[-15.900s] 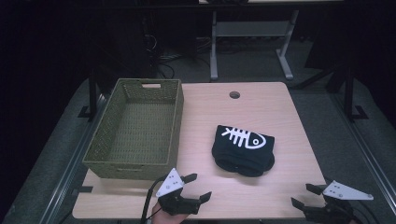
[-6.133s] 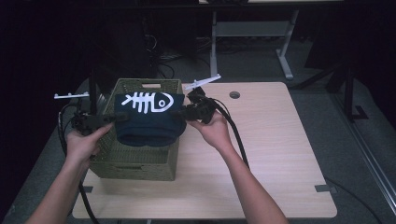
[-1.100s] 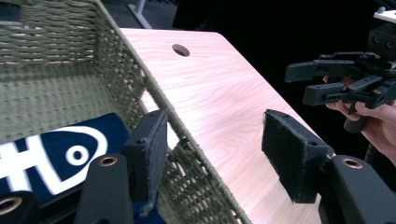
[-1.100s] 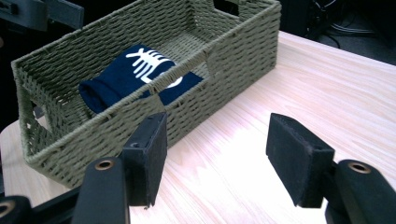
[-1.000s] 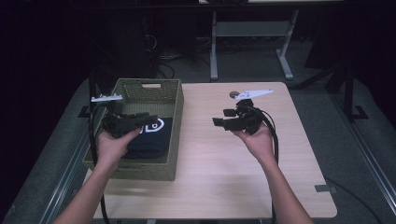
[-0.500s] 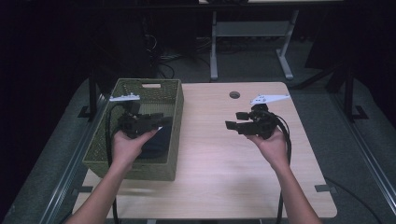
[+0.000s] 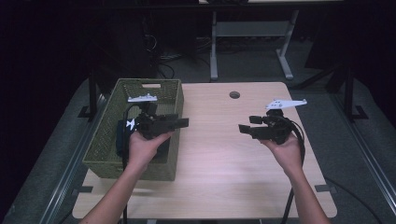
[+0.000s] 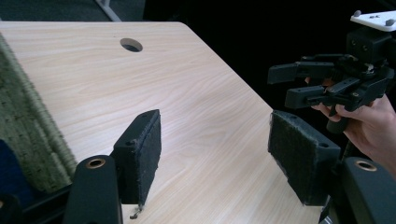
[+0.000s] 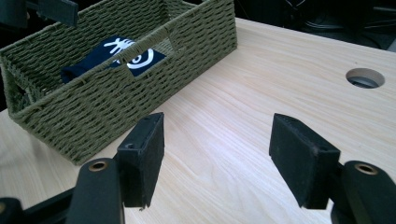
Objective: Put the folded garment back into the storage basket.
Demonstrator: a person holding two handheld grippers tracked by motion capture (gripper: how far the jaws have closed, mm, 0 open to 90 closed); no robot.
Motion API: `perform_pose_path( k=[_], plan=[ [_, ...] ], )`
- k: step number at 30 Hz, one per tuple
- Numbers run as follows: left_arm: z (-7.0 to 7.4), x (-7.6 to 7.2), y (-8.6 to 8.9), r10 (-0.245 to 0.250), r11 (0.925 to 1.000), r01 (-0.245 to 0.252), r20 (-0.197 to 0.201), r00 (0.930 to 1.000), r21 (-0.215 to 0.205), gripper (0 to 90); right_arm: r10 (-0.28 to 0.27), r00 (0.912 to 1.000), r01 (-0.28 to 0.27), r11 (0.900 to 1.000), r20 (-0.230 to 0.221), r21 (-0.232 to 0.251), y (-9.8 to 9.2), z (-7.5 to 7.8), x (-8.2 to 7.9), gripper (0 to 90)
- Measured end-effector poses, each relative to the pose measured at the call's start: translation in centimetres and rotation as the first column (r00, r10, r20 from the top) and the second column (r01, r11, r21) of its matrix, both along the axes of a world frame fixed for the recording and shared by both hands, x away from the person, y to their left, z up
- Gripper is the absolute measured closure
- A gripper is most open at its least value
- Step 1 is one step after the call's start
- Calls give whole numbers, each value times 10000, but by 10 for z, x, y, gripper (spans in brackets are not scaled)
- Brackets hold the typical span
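Tools [image 7: 184,122] [image 7: 243,127] wide apart, empty

High view overhead; claw views share table [image 7: 219,154].

Left tongs [image 7: 180,122] over basket [image 7: 106,149] rim (dark cloth [image 7: 122,136] inside); right tongs [image 7: 244,128] above table [image 7: 210,158], both empty.
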State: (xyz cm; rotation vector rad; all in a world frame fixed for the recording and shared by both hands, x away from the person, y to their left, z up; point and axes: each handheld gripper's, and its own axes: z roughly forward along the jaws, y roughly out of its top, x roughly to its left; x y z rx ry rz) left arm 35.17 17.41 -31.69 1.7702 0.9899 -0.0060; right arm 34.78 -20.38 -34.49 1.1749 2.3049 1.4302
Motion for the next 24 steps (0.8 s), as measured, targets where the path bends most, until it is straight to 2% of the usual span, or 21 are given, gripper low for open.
perform_pose_path(
  k=[13, 24],
  plan=[
    [-4, -4, -28, -344, 9994, 344, 25, 9994, 38, 297, -162, 9999, 162, 9994, 11, -296, -19, -3, -10, 332],
    [-10, -8, -41, -550, 9985, 550, -116, 9984, -7, 277, -492, 9988, 490, 9981, -67, -374, -36, -11, -20, 312]
  ],
)
